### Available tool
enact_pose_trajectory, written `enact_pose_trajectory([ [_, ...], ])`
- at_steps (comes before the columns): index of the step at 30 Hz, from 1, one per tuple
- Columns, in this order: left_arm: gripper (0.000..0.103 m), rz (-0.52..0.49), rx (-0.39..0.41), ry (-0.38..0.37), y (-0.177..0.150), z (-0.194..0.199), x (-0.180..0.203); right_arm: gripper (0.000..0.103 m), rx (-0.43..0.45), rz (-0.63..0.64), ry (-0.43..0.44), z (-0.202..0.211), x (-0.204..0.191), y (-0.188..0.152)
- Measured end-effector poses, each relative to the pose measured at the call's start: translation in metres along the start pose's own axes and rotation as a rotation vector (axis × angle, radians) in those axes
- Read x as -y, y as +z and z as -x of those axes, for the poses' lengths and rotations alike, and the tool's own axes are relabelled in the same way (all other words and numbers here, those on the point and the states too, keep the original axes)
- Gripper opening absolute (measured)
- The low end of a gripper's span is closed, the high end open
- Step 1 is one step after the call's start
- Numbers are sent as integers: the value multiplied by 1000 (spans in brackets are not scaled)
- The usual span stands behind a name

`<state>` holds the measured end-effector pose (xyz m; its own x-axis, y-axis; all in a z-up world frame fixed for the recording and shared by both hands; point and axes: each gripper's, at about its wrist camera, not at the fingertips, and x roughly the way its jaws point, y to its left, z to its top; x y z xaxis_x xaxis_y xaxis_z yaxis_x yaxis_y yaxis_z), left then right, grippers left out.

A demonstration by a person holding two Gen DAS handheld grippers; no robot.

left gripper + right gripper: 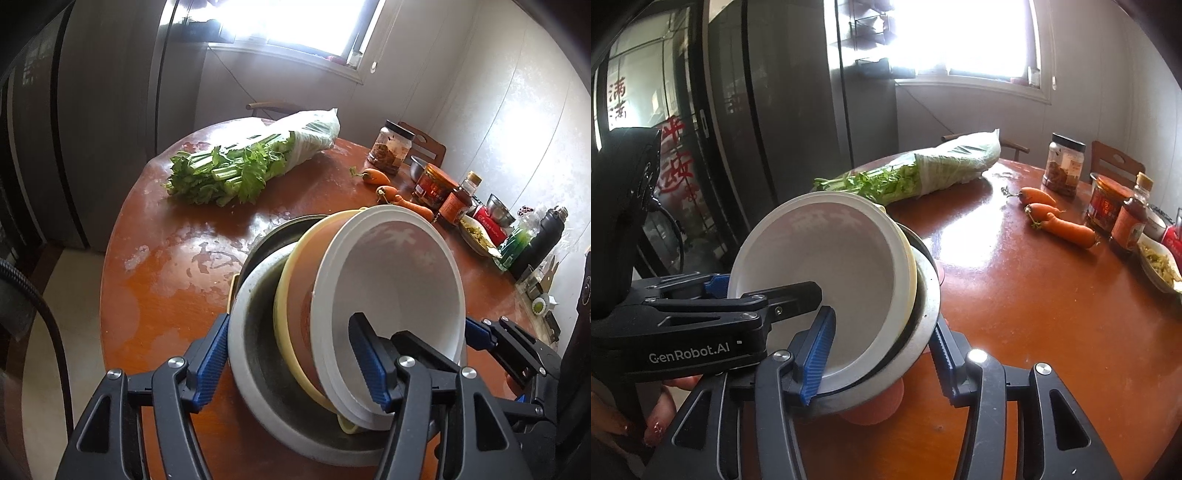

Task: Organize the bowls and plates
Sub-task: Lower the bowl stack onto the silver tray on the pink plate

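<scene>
Right in front of me the nested stack sits tilted at the near edge of the round wooden table (1052,314): the white bowl (399,280) innermost, a yellow-rimmed bowl (291,295) around it, a metal bowl (255,354) outermost, so I'd judge the nesting mostly done, with the stack yet to be settled level. My left gripper (291,365) straddles the stack's rims, jaws about half open, one pad outside the metal wall, one inside the white bowl; it looks like a grip across them. My right gripper (882,354) brackets the opposite rim, narrower, pads close against it; whether it presses, I cannot tell. Farther off, celery (236,166), carrots (1060,218) and jars (1067,162) wait untouched.
</scene>
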<state>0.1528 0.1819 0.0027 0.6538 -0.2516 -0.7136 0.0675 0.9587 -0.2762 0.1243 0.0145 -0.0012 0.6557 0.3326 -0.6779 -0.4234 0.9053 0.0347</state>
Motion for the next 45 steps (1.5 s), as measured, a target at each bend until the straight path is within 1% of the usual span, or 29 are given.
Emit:
enact_pose_trajectory([
  [5, 67, 1, 10, 9, 0, 3, -1, 54, 7, 3, -2, 2, 1, 0],
  [8, 71, 17, 17, 6, 2, 5, -3, 58, 16, -6, -2, 5, 2, 1],
  [10, 76, 22, 18, 14, 3, 5, -5, 63, 34, -10, -6, 8, 4, 2],
  [12, 77, 32, 18, 24, 3, 4, -8, 68, 54, -11, -25, 14, 4, 3],
  [14, 77, 36, 12, 51, 4, 1, -11, 73, 68, -14, -32, 17, 6, 4],
  [18, 78, 47, -19, 62, 1, -8, -16, 74, 44, -39, -30, 13, 11, 3],
  [19, 80, 49, -28, 64, 1, -10, -17, 74, 32, -48, -25, 10, 13, 2],
  [21, 82, 52, -43, 47, 0, -14, -18, 74, 18, -69, 3, 7, 14, 0],
  [24, 83, 66, -59, 16, 0, -19, -19, 76, 3, -102, 31, 4, 16, -1],
  [27, 83, 70, -79, -40, 1, -24, -19, 78, -19, -137, 52, 0, 23, -2],
  [29, 86, 64, -97, -73, 1, -28, -14, 78, -29, -152, 55, -1, 26, -3],
  [30, 88, 51, -98, -66, 1, -29, -11, 78, -36, -155, 47, -3, 29, -4],
  [38, 88, -6, -102, -48, 1, -36, 16, 78, -21, -170, 63, 2, 50, -10],
  [45, 88, -78, -103, -33, 0, -47, 58, 78, -16, -209, 59, 17, 86, -22],
])
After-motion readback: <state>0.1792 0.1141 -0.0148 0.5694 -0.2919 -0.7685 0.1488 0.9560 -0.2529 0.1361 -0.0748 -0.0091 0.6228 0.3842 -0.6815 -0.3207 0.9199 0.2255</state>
